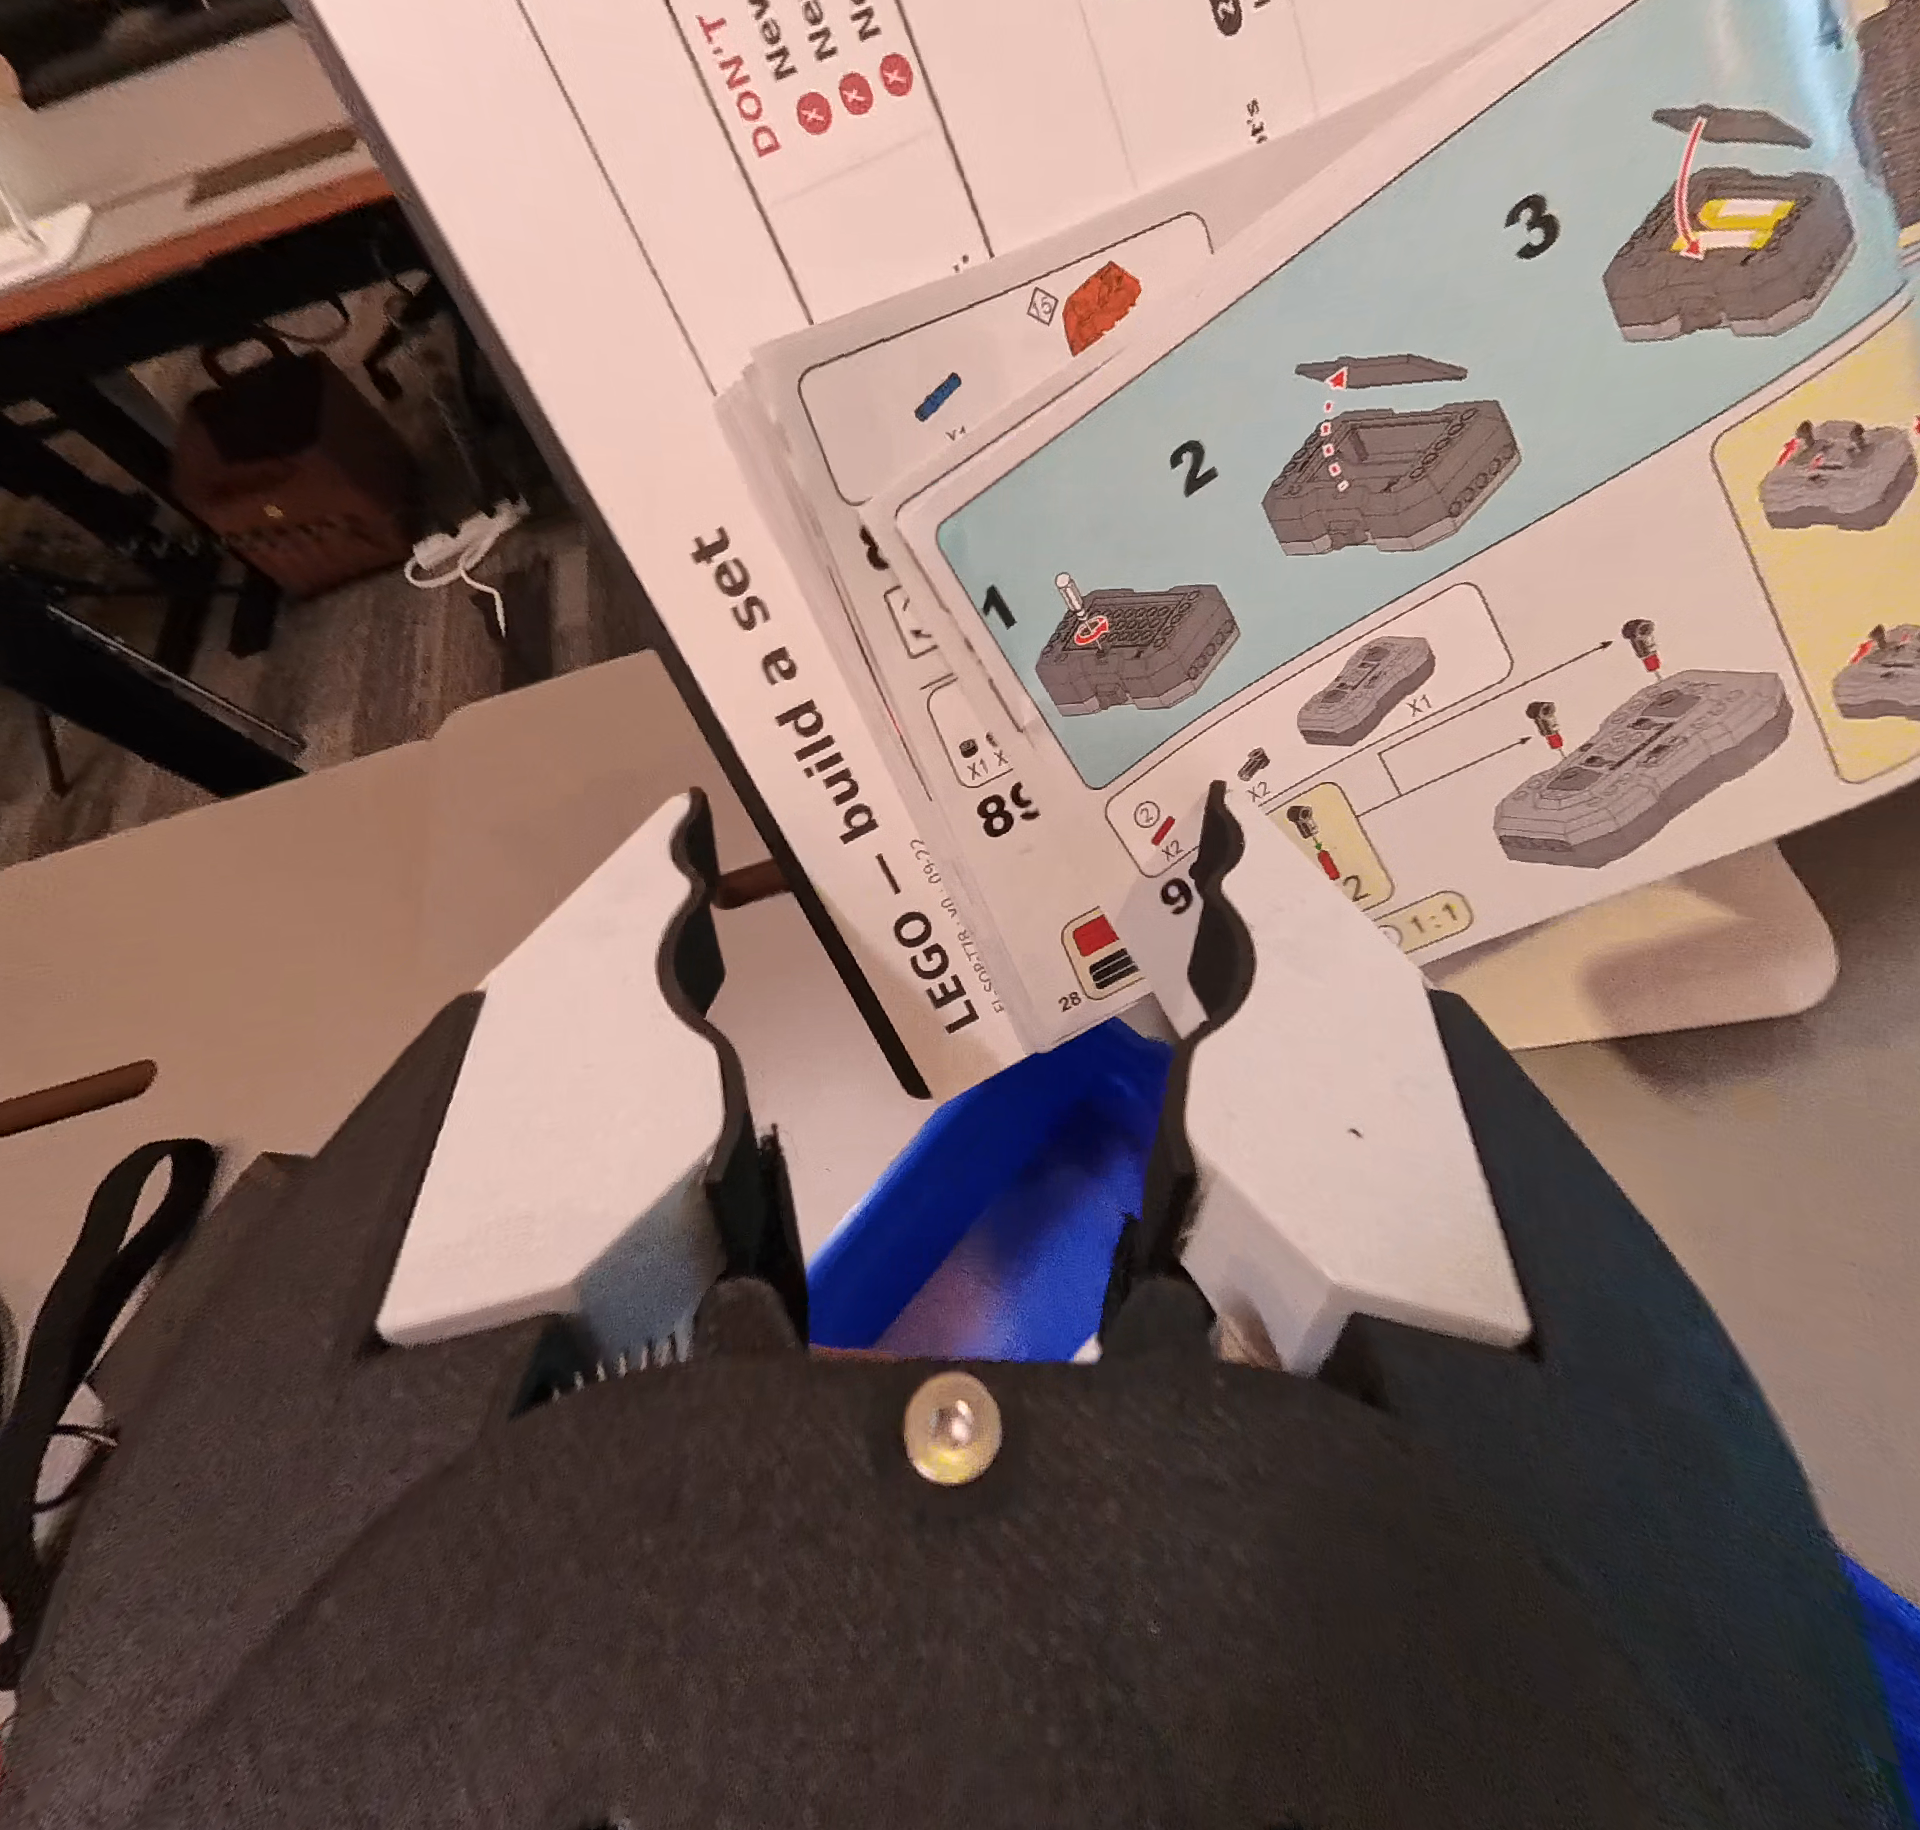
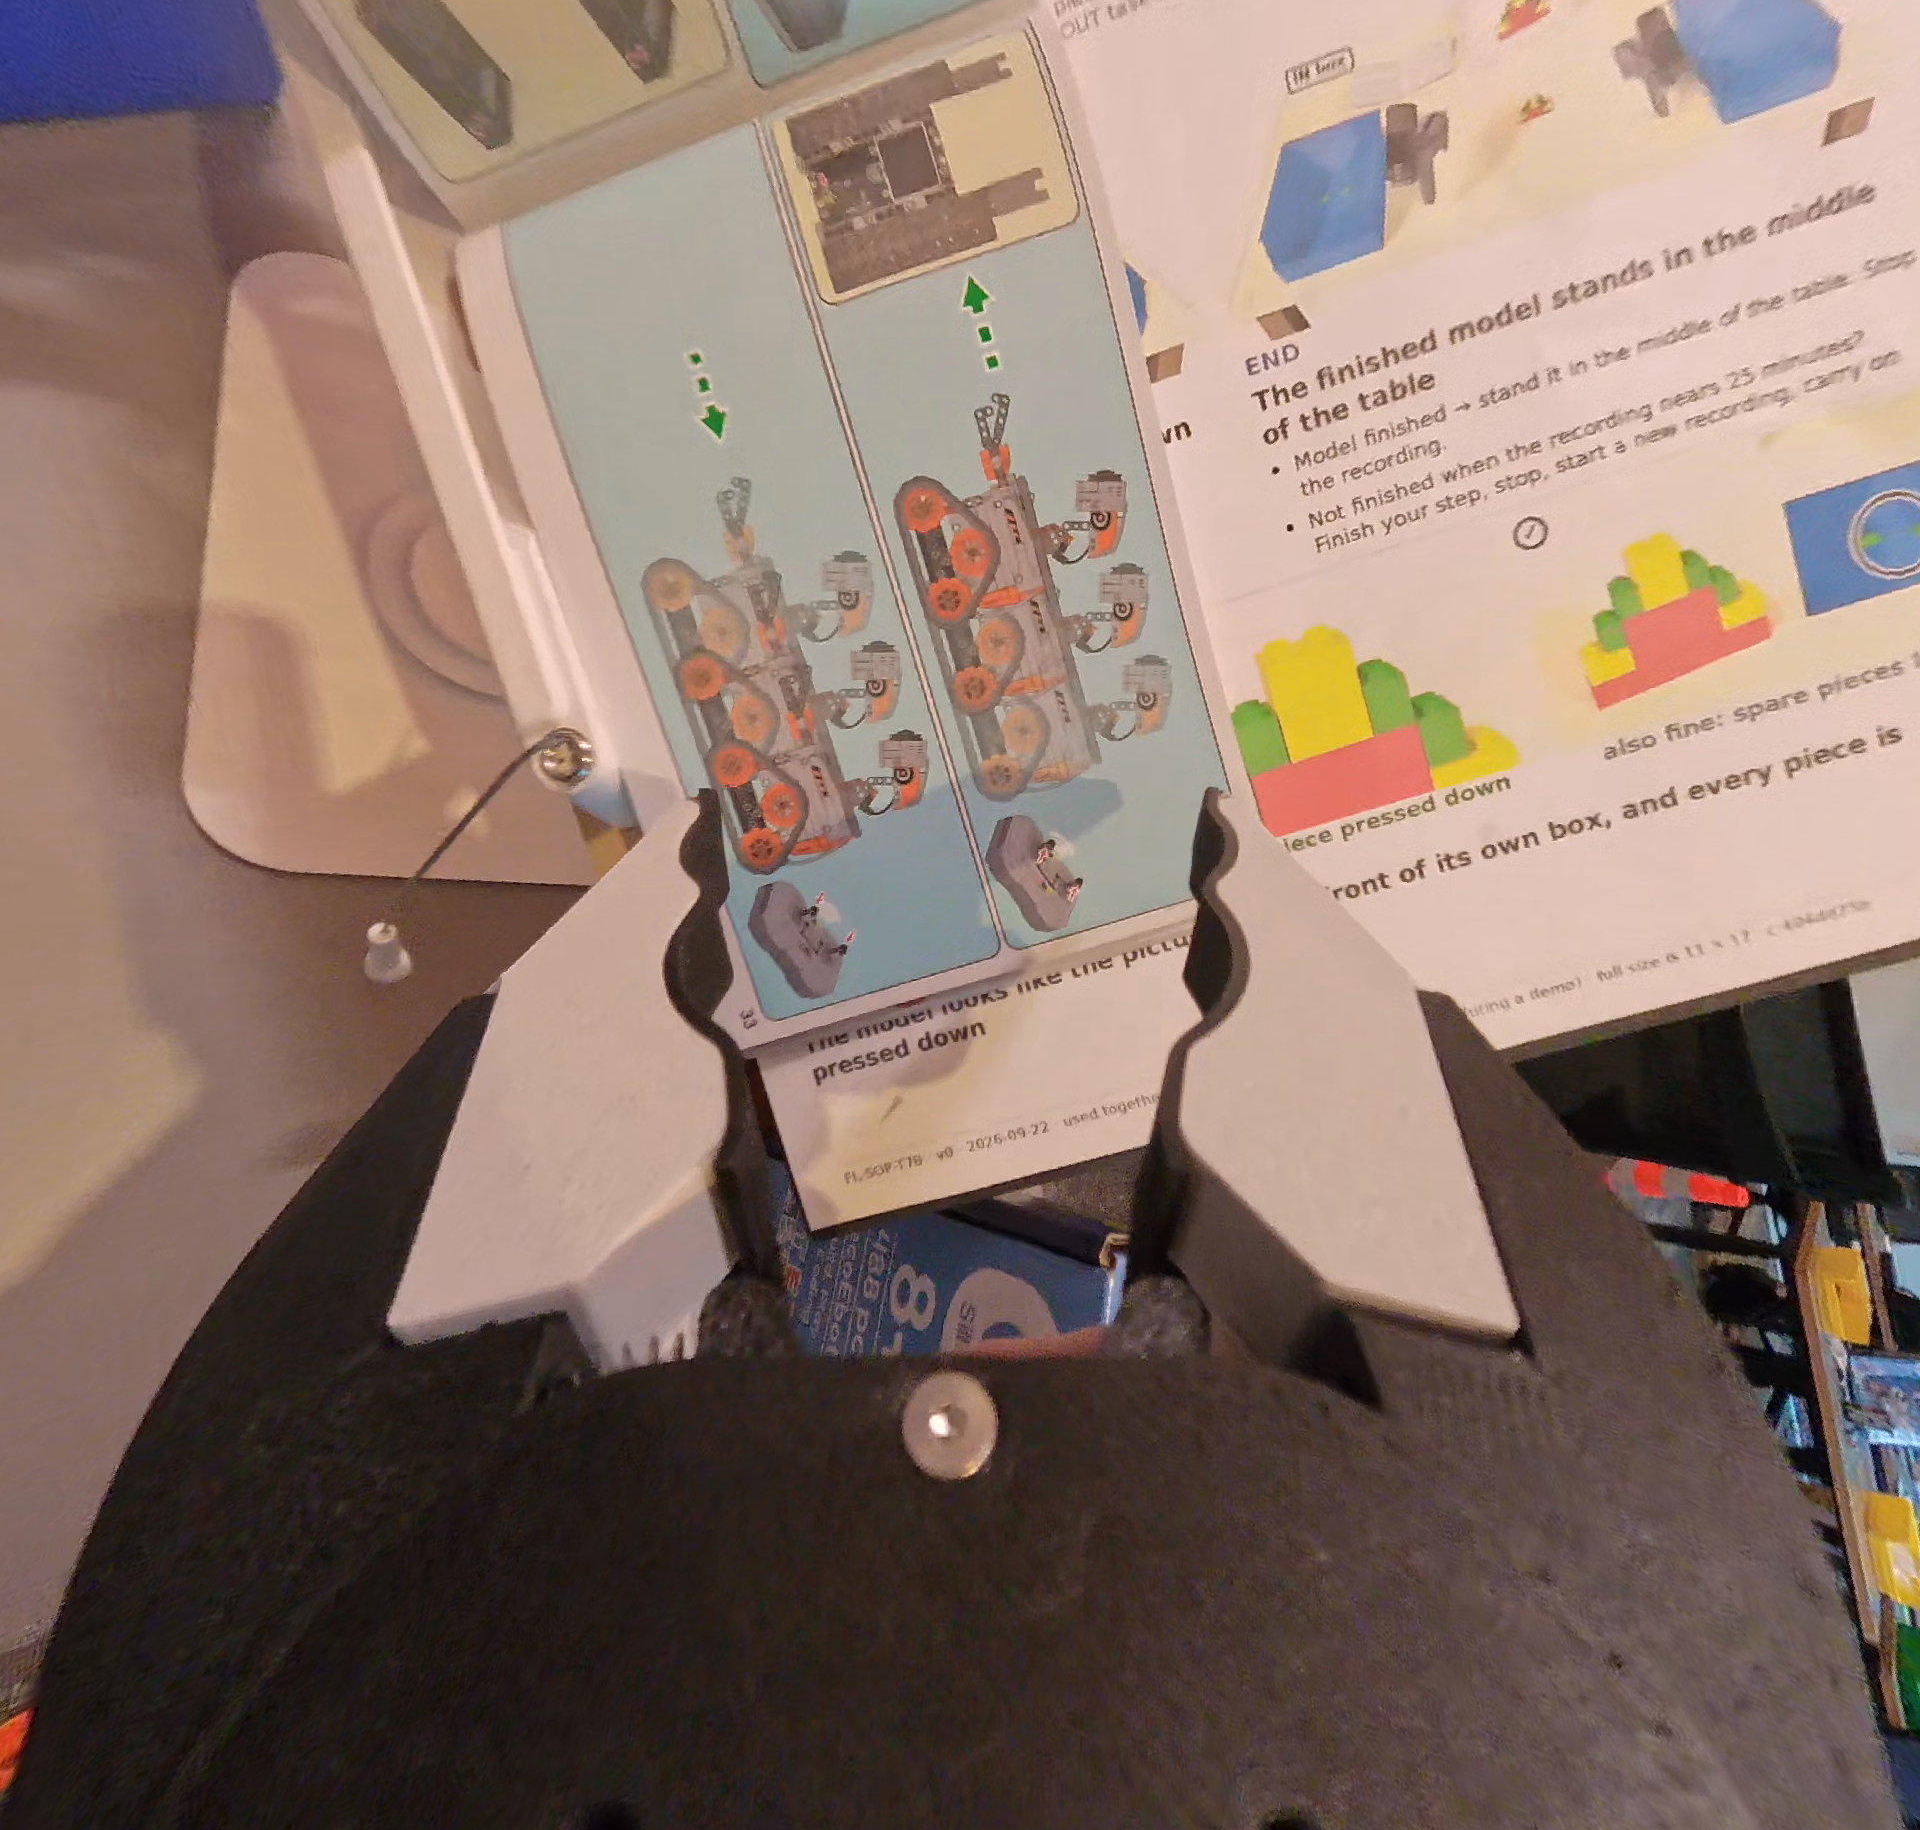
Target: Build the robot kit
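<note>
Paper is what both views are full of: an open instruction booklet [image 1: 1403,554] w/ pictured build steps lies fanned over a big white printed sheet [image 1: 644,222], and that sheet is mounted on a dark-edged board, prob. so both stay readable side by side. Left hand-held gripper [image 1: 961,907] has its fingers spread, nothing between them — tips hover just at the booklet's lower corner, right fingertip over the page edge; whether it touches the paper I can't tell. A blue bin [image 1: 987,1188] sits below it, its rim next to the booklet corner. Right hand-held gripper [image 2: 951,897] is likewise spread and empty, framing the bottom edge of a light-blue booklet page [image 2: 862,585] that overlaps the white sheet [image 2: 1558,430]. A white stand base [image 2: 301,575] rests on the desk [image 2: 156,1105] to the left, apparently propping the booklet.
</note>
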A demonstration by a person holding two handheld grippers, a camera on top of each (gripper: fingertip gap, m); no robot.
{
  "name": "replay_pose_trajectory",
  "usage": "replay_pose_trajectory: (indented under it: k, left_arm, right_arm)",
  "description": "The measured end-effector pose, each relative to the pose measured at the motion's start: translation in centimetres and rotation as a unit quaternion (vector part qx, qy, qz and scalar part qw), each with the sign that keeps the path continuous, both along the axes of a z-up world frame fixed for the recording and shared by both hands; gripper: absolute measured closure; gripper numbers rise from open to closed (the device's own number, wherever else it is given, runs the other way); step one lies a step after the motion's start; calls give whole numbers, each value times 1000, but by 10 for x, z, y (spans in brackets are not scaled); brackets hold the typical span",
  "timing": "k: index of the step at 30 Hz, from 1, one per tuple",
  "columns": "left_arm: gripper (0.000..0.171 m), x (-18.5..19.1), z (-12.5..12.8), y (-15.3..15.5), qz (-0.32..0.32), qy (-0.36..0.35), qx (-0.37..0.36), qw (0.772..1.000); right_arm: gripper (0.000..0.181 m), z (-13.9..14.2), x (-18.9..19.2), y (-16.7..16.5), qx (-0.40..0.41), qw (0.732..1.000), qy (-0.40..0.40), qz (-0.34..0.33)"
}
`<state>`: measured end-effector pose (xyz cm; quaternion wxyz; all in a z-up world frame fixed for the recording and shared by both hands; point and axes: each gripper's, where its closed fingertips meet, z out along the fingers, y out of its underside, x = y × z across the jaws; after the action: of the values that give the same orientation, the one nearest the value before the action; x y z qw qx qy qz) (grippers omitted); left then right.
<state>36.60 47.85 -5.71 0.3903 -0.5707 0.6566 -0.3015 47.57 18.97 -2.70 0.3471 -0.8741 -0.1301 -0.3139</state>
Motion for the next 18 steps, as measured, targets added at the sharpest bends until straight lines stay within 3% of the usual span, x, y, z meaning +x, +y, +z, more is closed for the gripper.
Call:
replay_pose_trajectory:
  k: [9, 14, 16, 18]
  left_arm:
    - [81, 2, 1, 0, 3, 18, 6, 1000]
    - [82, 4, 4, -1, 4, 15, 27, 1000]
    - [82, 3, 4, -1, 2, 17, 30, 999]
    - [83, 1, 3, -2, -2, 17, 27, 999]
  right_arm:
    - [118, -14, 16, 2, -14, 999, -23, -21]
    - [163, -27, 2, 3, -48, 997, -51, 14]
    - [181, -29, 0, 3, -48, 998, -26, 9]
    - [181, -31, -2, 2, -53, 998, -12, 16]
